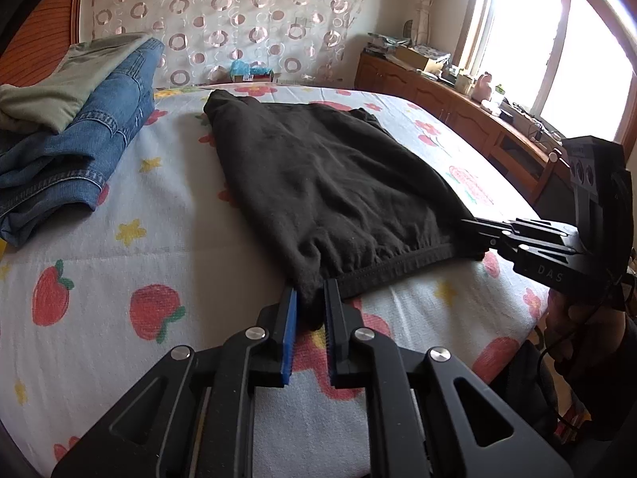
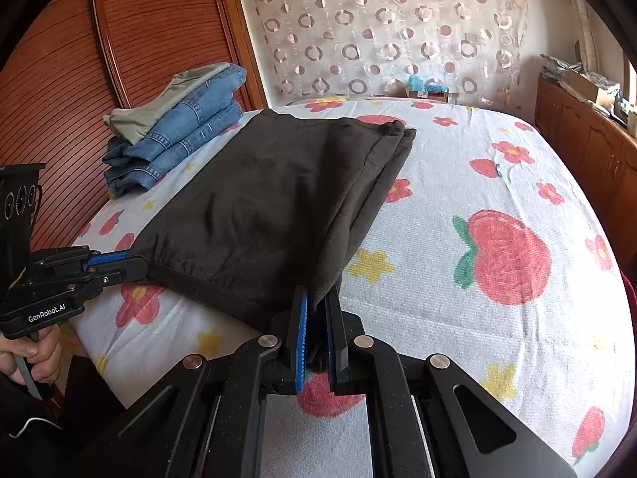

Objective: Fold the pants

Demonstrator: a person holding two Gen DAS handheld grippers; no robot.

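Dark brown pants point(image 1: 326, 167) lie folded flat on the bed, their elastic hem along the near edge. My left gripper point(image 1: 311, 298) is shut on the near left corner of that hem, with cloth bunched between the blue pads. My right gripper point(image 2: 316, 298) is shut on the near right corner, where the folded layers point(image 2: 270, 191) hang into the jaws. Each gripper shows in the other's view: the right gripper point(image 1: 471, 225) at the hem's right end, the left gripper point(image 2: 135, 263) at its left end. Both corners sit low, just above the sheet.
A stack of folded blue jeans with an olive garment on top point(image 1: 79, 119) point(image 2: 179, 135) sits at the far left of the fruit-print sheet point(image 1: 119, 259). A wooden headboard point(image 2: 59, 79) stands behind it and a cluttered wooden cabinet point(image 1: 458, 103) lines the right. A hand point(image 2: 36, 354) holds the left gripper's handle.
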